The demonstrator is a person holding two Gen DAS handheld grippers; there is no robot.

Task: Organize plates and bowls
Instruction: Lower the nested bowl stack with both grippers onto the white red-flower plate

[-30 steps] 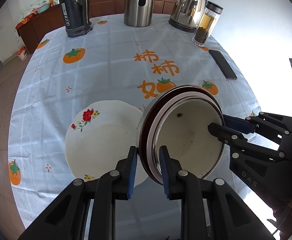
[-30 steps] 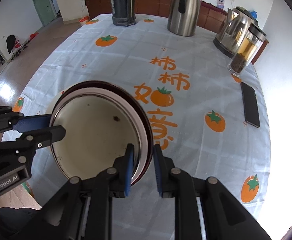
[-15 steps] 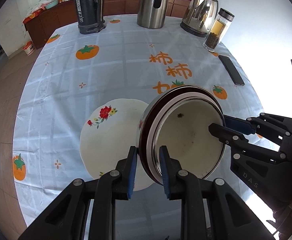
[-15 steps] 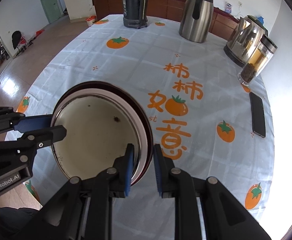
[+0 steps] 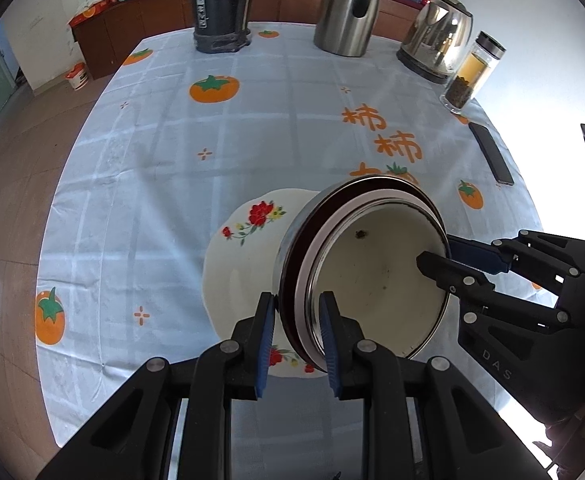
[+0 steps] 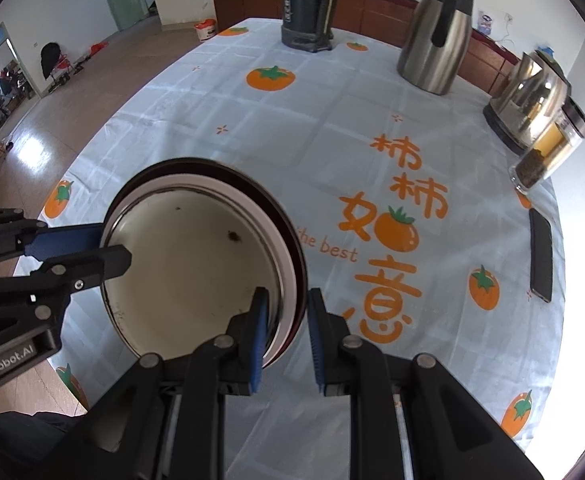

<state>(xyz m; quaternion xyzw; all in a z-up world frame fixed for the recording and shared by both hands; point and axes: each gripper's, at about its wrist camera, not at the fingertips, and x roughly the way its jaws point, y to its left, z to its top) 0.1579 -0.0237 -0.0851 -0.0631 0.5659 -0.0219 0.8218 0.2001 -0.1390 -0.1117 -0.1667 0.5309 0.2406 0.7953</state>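
Note:
A steel bowl (image 5: 376, 276) with a dark red band and a cream inside hangs above the table, held by both grippers on opposite sides of its rim. My left gripper (image 5: 294, 306) is shut on the near rim in the left wrist view. My right gripper (image 6: 286, 304) is shut on the other side of the bowl (image 6: 196, 264); it enters the left wrist view from the right as the right gripper (image 5: 438, 254). A white plate with red flowers (image 5: 244, 260) lies on the cloth, partly hidden under the bowl.
The round table (image 5: 284, 128) has a pale blue cloth with orange persimmons. At its far edge stand a dark thermos (image 5: 220, 4), a steel jug (image 5: 348, 8), a kettle (image 5: 438, 38) and a tea bottle (image 5: 472, 72). A black phone (image 5: 492, 154) lies at the right.
Both grippers have carried the bowl to the left across the table, over the flowered plate. The plate now sits much nearer beneath the bowl. Both grips are unchanged.

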